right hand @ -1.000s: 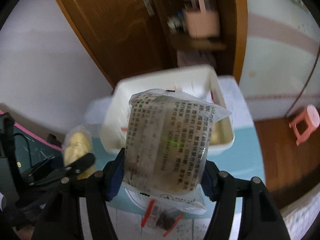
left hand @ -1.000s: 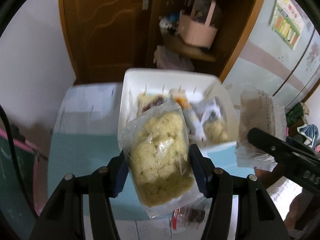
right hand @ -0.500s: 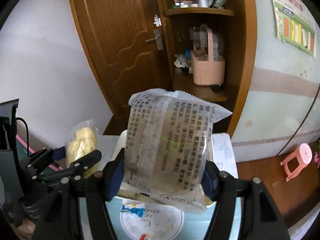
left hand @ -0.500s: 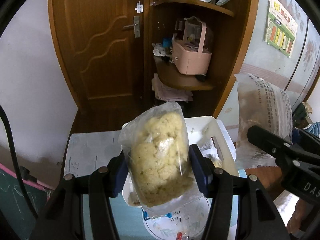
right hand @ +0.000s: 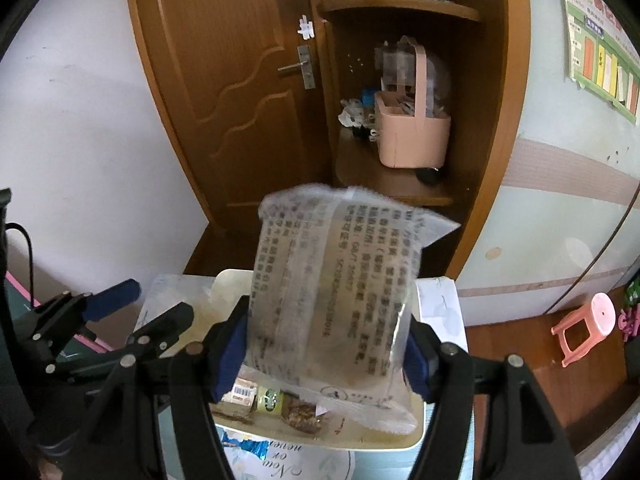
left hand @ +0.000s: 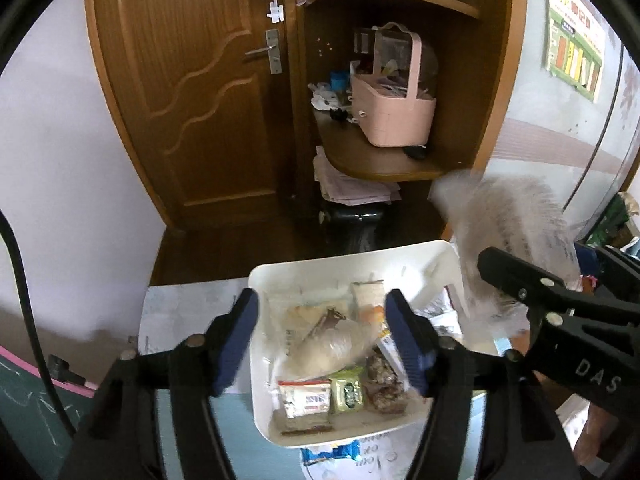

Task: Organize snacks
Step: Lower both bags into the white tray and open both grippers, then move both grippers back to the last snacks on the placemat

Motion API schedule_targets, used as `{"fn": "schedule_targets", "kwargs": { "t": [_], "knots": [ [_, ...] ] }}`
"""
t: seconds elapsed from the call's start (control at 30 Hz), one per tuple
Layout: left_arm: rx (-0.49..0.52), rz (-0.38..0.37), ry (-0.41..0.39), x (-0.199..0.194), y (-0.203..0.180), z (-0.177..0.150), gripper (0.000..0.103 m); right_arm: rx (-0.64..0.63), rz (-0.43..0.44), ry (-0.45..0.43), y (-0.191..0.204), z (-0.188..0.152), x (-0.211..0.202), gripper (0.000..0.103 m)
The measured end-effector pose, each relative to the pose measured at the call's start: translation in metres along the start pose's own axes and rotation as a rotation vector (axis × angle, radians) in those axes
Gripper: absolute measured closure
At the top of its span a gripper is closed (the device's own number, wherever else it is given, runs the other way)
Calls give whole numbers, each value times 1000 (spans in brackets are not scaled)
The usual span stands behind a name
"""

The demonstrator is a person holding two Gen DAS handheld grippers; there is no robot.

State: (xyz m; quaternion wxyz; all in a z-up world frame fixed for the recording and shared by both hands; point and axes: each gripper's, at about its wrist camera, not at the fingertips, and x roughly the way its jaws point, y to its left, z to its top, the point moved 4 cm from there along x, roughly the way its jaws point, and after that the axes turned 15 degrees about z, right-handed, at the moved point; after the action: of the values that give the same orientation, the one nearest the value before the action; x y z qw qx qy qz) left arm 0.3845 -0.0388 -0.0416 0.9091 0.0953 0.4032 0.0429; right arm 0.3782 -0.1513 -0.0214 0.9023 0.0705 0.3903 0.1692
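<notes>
Both grippers are hanging over the white plastic bin (left hand: 434, 270) and letting go, so the step in hand is the drop into the bin. The left gripper (left hand: 322, 338) is opening; nothing is sitting between its blue pads (left hand: 404, 340), and through the gap the snacks in the bin are showing. A clear packet of pale puffed snack (left hand: 332, 346) is lying on the pile at the middle of that gap. At about 6 o'clock from it a white sachet with a red strip (left hand: 306, 396), a small green packet (left hand: 347, 392) and a dark brown bar (left hand: 382, 384) are lying side by side along the bin's near wall.

The right gripper (right hand: 326, 344) is opening too, with the clear printed packet (right hand: 332, 280) standing upright between its pads. The packet is blurred, and I cannot tell whether the pads are pressing it or it is already slipping. It is sitting above the bin's rim (right hand: 224, 280), leaning toward 12 o'clock. In the left wrist view it is a blur at 3 o'clock of the bin.

As a judgement, the next move calls for the right jaws to spread until the packet falls clear into the bin rather than onto the rim or the pale blue table (left hand: 176, 412). After that both grippers would be free for more snacks; a blue wrapper (left hand: 330, 453) is lying at 6 o'clock, just outside the bin
</notes>
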Motion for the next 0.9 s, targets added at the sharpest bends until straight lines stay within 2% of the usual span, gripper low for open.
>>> {"fn": "schedule_targets", "kwargs": {
  "t": [0.03,0.07,0.1,0.47,0.9],
  "knots": [
    [-2,2,-1,2,1,2,24,8,-8,5,-2,1,2,28],
    [-7,1,-2,3,2,2,18,15,-13,7,-3,2,4,28],
    [-12,0,-3,5,2,4,18,17,-11,4,-5,5,6,28],
    [-10,2,19,15,6,8,17,25,-35,6,-9,8,11,24],
    [12,6,8,2,2,-1,17,37,-34,5,-9,2,2,24]
  ]
}}
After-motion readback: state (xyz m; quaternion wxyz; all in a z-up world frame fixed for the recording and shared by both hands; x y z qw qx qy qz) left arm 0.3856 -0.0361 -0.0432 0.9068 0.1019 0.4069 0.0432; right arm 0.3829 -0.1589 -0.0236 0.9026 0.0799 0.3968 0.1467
